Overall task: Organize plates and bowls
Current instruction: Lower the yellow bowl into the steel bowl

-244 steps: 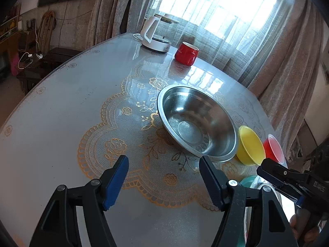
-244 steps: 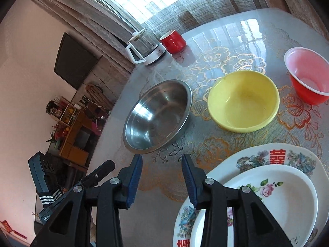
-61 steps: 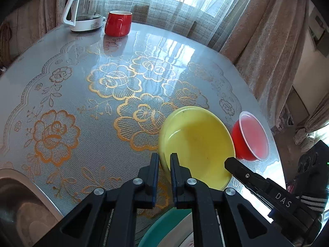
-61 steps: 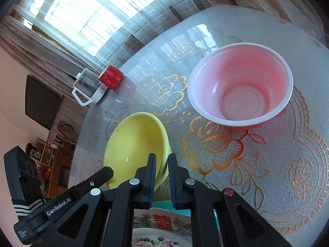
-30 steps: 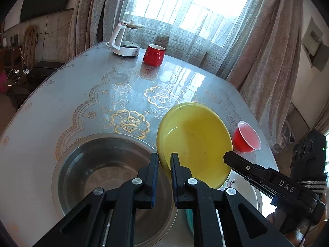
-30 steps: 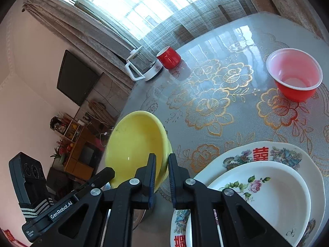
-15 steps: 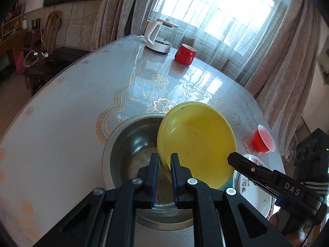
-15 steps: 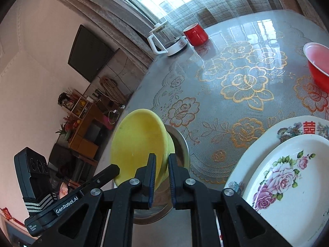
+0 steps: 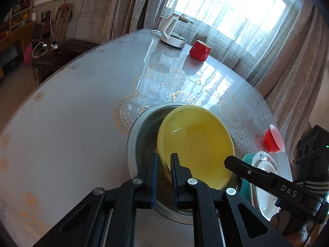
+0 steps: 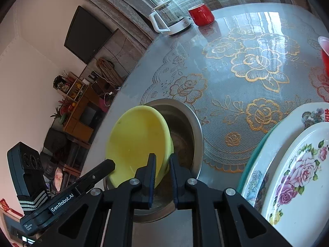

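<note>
A yellow bowl (image 9: 197,144) sits tilted inside the steel basin (image 9: 141,131) on the round table. My left gripper (image 9: 164,160) is shut on the bowl's near left rim. My right gripper (image 10: 162,162) is shut on the opposite rim of the yellow bowl (image 10: 135,140), over the steel basin (image 10: 189,123). Each gripper shows in the other's view. A stack of flowered plates (image 10: 292,173) on a teal plate lies to the right, also in the left wrist view (image 9: 265,177).
A red plastic bowl (image 9: 273,141) stands beyond the plates near the table's right edge. A red mug (image 9: 199,50) and a glass kettle (image 9: 172,32) stand at the far side by the curtains. A lace-patterned cloth (image 10: 246,65) covers the table.
Both grippers have carried the yellow bowl over and down into the steel basin; it now rests lower inside it. Both stay shut on its rim.
</note>
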`<state>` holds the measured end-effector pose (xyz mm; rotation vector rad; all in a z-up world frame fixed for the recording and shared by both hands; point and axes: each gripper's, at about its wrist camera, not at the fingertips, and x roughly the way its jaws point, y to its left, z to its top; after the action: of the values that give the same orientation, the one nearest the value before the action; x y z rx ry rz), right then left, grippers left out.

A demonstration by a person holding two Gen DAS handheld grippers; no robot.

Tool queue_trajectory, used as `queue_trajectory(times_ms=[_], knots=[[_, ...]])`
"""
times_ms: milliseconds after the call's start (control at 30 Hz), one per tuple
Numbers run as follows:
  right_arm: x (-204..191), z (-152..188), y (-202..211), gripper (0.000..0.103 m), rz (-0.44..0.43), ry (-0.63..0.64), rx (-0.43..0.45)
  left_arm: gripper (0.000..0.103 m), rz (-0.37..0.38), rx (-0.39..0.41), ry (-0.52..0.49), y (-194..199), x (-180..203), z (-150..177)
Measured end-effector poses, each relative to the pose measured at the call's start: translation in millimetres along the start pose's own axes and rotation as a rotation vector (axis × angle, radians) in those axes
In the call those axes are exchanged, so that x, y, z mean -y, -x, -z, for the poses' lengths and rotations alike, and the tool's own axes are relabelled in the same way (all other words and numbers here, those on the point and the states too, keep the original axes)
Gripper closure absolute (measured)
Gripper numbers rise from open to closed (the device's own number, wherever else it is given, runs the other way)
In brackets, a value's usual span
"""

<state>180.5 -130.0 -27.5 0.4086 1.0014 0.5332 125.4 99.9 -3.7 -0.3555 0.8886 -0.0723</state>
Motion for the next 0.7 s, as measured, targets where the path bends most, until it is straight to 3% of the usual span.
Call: queue_trajectory(times_ms=[600,700], knots=[[-17,6,-7,0.083,0.071,0.065,-0.015,0.090,-0.053,-0.009,-0.042,-9,3,3],[-24,9,-5,0.078,0.099,0.093,-0.010,0.090,-0.053,-0.013,-0.048,-10,4,3]])
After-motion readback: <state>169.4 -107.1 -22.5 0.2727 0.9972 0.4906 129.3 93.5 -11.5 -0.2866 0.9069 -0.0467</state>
